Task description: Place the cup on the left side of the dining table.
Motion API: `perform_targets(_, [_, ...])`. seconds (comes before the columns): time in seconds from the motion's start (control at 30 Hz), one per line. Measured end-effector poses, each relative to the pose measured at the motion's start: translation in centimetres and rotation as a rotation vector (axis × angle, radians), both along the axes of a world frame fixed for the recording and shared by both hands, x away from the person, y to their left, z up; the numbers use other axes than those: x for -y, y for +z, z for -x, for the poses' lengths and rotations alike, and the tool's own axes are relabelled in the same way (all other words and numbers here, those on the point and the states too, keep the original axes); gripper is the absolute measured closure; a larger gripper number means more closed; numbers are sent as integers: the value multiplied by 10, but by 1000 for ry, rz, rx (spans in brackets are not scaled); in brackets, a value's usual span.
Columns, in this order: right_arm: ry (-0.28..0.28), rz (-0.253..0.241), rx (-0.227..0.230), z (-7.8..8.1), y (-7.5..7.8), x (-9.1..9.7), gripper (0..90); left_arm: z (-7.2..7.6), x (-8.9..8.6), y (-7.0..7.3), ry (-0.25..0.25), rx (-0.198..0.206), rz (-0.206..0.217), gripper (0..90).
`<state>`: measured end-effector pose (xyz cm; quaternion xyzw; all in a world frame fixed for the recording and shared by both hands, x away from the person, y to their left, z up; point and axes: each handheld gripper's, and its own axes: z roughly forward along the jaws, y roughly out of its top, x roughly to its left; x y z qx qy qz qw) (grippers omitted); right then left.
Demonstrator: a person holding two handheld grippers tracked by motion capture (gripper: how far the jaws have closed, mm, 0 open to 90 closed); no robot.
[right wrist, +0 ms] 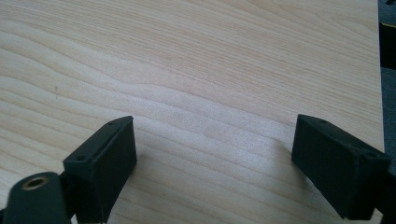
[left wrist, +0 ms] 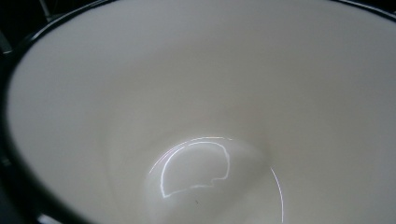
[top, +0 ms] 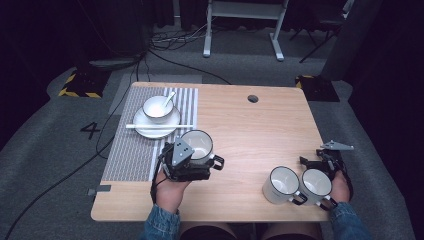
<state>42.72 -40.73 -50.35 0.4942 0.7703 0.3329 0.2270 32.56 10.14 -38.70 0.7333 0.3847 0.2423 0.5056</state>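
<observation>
Progress looks partial: we hold one white black-rimmed enamel mug [top: 199,145] in our left gripper [top: 192,162] beside the grey striped placemat [top: 131,150]; our right gripper [right wrist: 212,172] gapes wide, two matching mugs [top: 299,185] still unmoved.

I see a light wooden table [top: 260,135] on grey carpeted floor [top: 45,145], black cables [top: 170,42] trailing toward a white metal stand [top: 243,25], and dark surroundings.
</observation>
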Motion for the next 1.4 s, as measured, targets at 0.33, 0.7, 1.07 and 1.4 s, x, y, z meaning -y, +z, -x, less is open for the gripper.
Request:
perform_targets(0.33, [1, 1, 1, 0, 0, 0, 139, -8, -34, 4, 82, 9, 23, 29])
perform_targets(0.7, [-1, 0, 0, 0, 0, 0, 138, -23, -66, -3, 203, 0, -4, 29])
perform_targets(1.07, [1, 0, 2, 0, 0, 0, 138, -39, -101, -40, 373, -12, 23, 29])
perform_targets(1.4, [5, 1, 4, 0, 0, 0, 138, -56, -117, -62, 423, -65, -83, 29])
